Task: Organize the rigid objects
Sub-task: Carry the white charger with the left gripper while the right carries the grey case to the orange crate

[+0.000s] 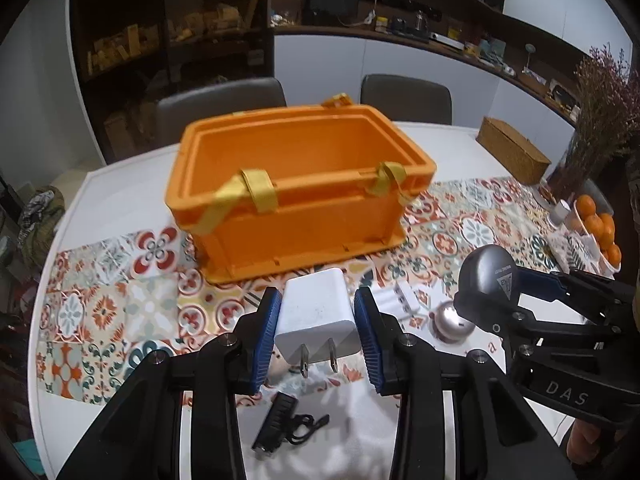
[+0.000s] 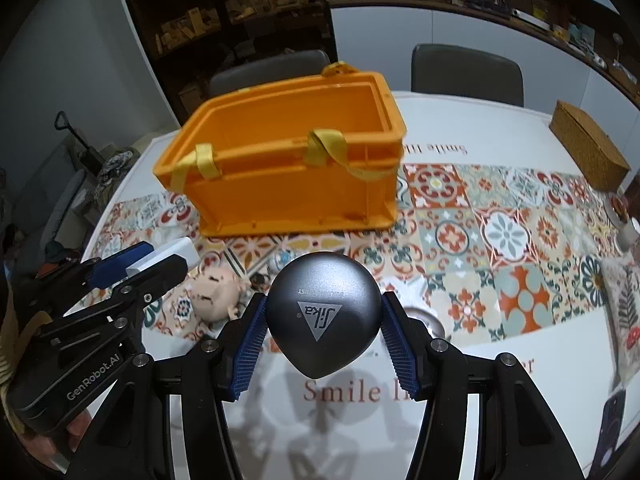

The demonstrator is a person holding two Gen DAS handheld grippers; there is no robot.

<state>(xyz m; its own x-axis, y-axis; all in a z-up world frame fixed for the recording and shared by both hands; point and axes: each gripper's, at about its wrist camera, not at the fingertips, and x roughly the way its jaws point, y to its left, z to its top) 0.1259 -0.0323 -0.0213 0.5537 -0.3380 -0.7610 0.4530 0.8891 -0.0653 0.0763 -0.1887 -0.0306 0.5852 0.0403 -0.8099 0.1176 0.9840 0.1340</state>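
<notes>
My left gripper (image 1: 316, 322) is shut on a white plug-in charger (image 1: 314, 304), its two prongs pointing back at the camera, held above the patterned runner. My right gripper (image 2: 324, 330) is shut on a grey teardrop-shaped gadget (image 2: 324, 304) with a triangular logo. Each gripper also shows in the other view: the right gripper (image 1: 496, 284) with the grey gadget (image 1: 480, 268), and the left gripper (image 2: 144, 266) with the white charger (image 2: 178, 254). Ahead stands an open orange crate (image 1: 304, 232) (image 2: 292, 200) with yellow straps; it looks empty.
On the table lie a black device with a cord (image 1: 280, 420), a white adapter (image 1: 404, 296), a silver round piece (image 1: 450, 320) and a beige pig figure (image 2: 216, 296). A wicker box (image 2: 588, 148), a bowl of oranges (image 1: 596, 228) and a phone (image 2: 608, 432) are at the right.
</notes>
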